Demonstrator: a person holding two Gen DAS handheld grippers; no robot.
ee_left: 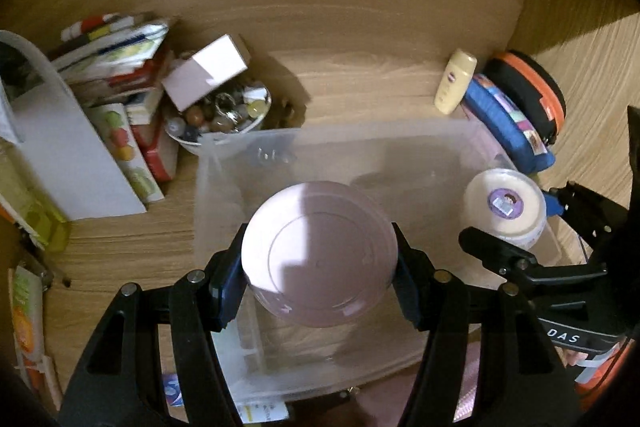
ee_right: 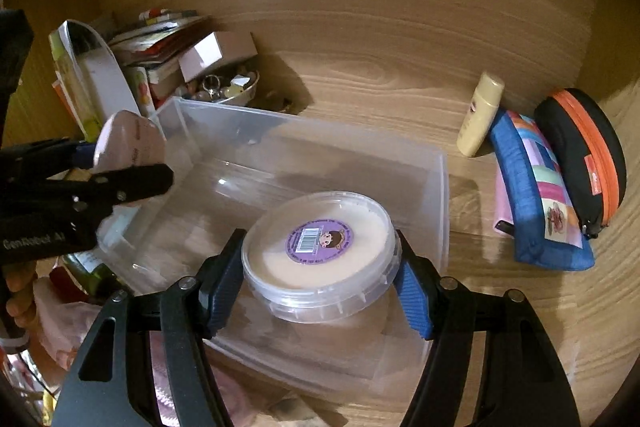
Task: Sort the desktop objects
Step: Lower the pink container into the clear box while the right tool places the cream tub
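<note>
Sitting far left: books (ee_left: 120, 75) and a trinket bowl (ee_left: 224, 115), leaning against the desk's (ee_right: 380, 67) back corner. Left gripper (ee_left: 320, 259) clamping a pink lid (ee_left: 320, 255), hanging over the clear bin (ee_right: 440, 195). Right gripper (ee_right: 320, 259) squeezing a round tub (ee_right: 320, 255) with a purple sticker, also hovering above the bin. Lying further right: lotion bottle (ee_right: 480, 115), blue pouch (ee_right: 536, 195), black-orange case (ee_right: 580, 155).

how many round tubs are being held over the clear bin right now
2. A pink tub in the left gripper, a cream tub with a purple sticker in the right gripper, both over the bin. None others visible.
</note>
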